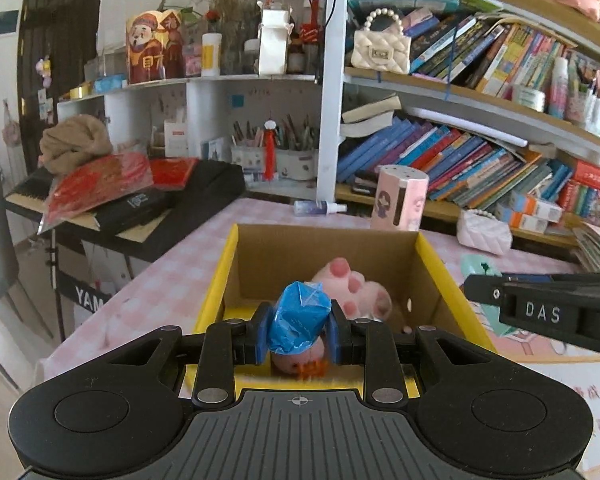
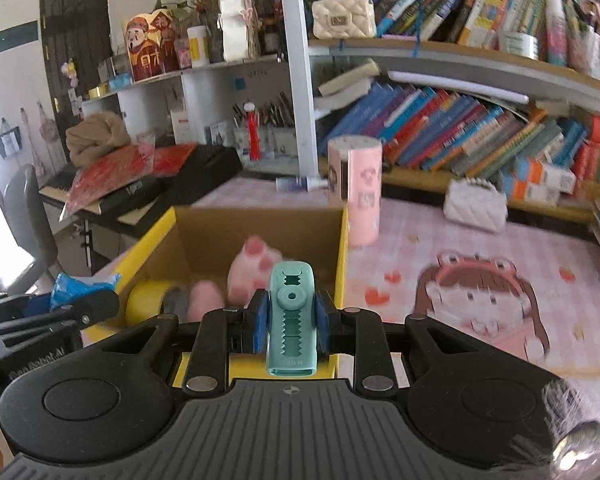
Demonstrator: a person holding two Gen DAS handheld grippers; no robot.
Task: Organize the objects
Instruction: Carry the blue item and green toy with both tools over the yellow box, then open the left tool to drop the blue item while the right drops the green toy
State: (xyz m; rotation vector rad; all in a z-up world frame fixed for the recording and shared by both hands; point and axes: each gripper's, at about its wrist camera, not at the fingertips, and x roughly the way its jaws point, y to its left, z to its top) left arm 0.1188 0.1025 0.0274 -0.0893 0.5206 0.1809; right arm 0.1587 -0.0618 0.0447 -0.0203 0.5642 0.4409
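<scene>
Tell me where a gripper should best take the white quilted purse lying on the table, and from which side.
The purse lies low and soft on the table, with its pearl handle along the top. Probably best to come from above and close across the narrow quilted body just under the handle; the beads themselves look likely to slip.

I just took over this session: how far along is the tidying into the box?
Done: a pink plush toy and a yellow tape roll already lie in the yellow-rimmed cardboard box. In hand: the left gripper holds a blue-wrapped item over the box; the right gripper holds a teal plastic clip at its near edge. Left: release both.
</scene>
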